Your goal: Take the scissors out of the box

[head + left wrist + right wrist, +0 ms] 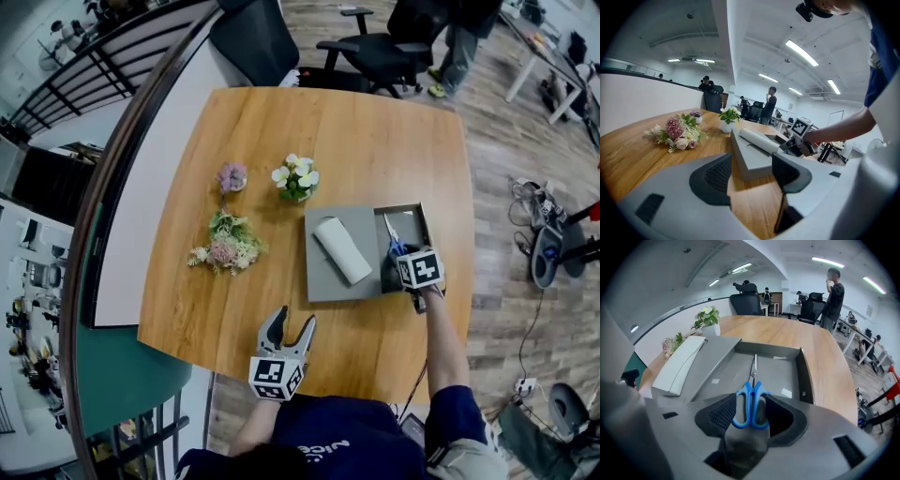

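Observation:
The blue-handled scissors (pixel 394 246) lie flat in the open grey box (pixel 410 208), blades pointing away from me. My right gripper (pixel 394 272) reaches steeply down into the box. In the right gripper view the blue handles of the scissors (pixel 751 404) sit between the jaws of the right gripper (pixel 750 411), which stand open around them; I see no pad pressing. My left gripper (pixel 291 323) hovers open and empty over the table's near edge, left of the box. The left gripper view shows this left gripper (pixel 752 176) with bare wood between its jaws.
A white roll (pixel 342 249) lies on the flat grey lid (pixel 323 277) left of the compartment. A loose bouquet (pixel 225 246), a white flower pot (pixel 296 178) and a small pink pot (pixel 232 176) stand further left. Office chairs and a person are beyond the table.

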### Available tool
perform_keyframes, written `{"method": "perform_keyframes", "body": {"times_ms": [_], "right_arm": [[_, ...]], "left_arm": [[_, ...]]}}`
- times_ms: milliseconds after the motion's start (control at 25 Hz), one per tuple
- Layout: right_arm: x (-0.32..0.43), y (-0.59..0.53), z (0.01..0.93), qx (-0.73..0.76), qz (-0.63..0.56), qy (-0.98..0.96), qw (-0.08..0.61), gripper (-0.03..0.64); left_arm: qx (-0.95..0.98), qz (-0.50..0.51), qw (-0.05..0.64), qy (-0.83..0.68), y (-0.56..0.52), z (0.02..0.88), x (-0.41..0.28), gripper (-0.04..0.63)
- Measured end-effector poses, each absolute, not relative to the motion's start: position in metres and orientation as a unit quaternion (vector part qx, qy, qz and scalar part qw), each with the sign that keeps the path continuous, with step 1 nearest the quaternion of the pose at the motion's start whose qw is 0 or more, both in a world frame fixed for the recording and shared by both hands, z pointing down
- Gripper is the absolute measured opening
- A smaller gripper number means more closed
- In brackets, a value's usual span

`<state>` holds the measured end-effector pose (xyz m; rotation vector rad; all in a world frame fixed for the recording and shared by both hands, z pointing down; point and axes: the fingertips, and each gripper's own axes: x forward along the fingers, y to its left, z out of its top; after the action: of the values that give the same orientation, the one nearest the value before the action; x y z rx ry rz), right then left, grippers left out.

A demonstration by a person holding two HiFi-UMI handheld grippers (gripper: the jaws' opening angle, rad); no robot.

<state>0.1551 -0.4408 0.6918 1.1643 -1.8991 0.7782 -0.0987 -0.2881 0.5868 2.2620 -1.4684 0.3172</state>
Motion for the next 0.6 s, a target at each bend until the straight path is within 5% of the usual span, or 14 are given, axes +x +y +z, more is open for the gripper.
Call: {"method": "perform_keyframes", "body": {"times_ms": [120,600], "right_arm": [[0.160,-0.443,0.698,0.461,0.323,-0.740,0.368,0.142],[0.157,-0.444,0.699,0.497,0.313,-0.720,0.371,0.097]], "left_arm": [[0.811,0.118,0.215,-0.532,-0.287,0.591,-0.103,0.270],[0.821,0.117,0.228,-0.510,-0.283,0.598,-0.084,0.256]]}}
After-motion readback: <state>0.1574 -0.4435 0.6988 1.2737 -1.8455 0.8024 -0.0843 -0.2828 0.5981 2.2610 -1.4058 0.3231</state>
